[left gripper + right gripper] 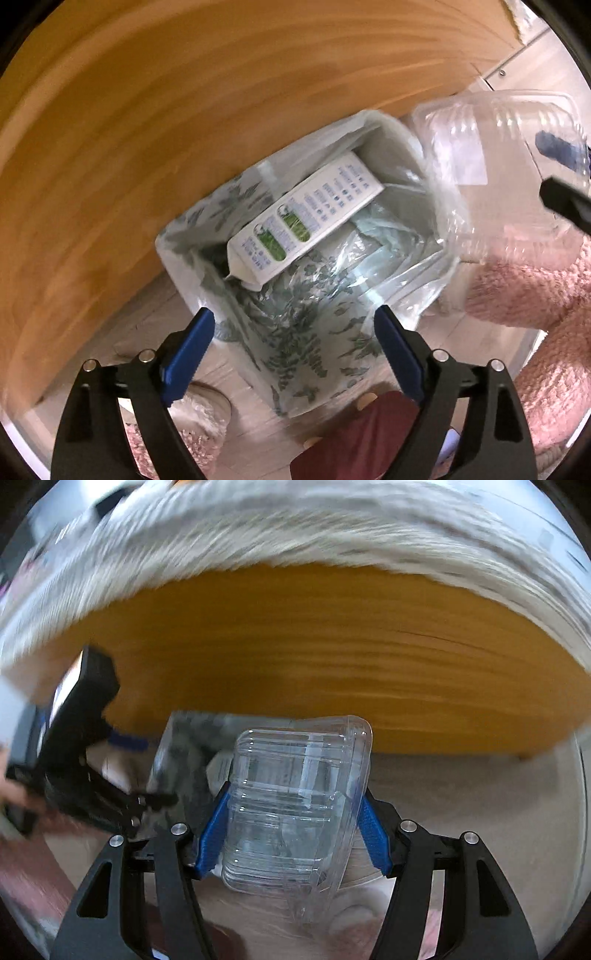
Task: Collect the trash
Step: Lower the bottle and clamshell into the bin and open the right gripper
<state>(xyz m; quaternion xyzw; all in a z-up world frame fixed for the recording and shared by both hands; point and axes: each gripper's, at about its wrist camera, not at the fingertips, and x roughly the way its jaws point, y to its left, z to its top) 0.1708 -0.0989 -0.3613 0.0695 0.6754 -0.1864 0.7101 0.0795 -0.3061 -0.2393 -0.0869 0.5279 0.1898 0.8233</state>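
Already one item lay binned: a white rectangular drink carton with green picture panels and a gabled top [301,221] rested inside the small white bin lined with a leaf-printed translucent plastic bag [314,343], which stood on the pale floor just beside a broad orange-brown wooden panel [184,129]. Carton's long axis ran diagonally across the bin mouth in the left wrist view, gabled end toward lower left and apparently lower in the bin, flat base toward upper right near the panel side. Left gripper [295,338] hung above the bin, pointing down into it, blue pads spread wide with nothing between them; it read as free of any load. Right gripper [290,825] held a clear ribbed plastic clamshell container [295,805], both blue pads set against its two side walls, jaws roughly mid-width. From the right wrist view the container's long axis ran along the fingers, away from the camera, its rounded far end toward the bin; it looked closed and empty, though motion blur limited certainty. In the left wrist view the same container [495,166] hovered at the bin's upper right edge, not yet over the opening and not inside. A fluffy pink sleeve [535,288] showed below it. Judged progress: carton done, clamshell in transit and still to be released into the bag; whether more trash waited elsewhere could not be told from these views.
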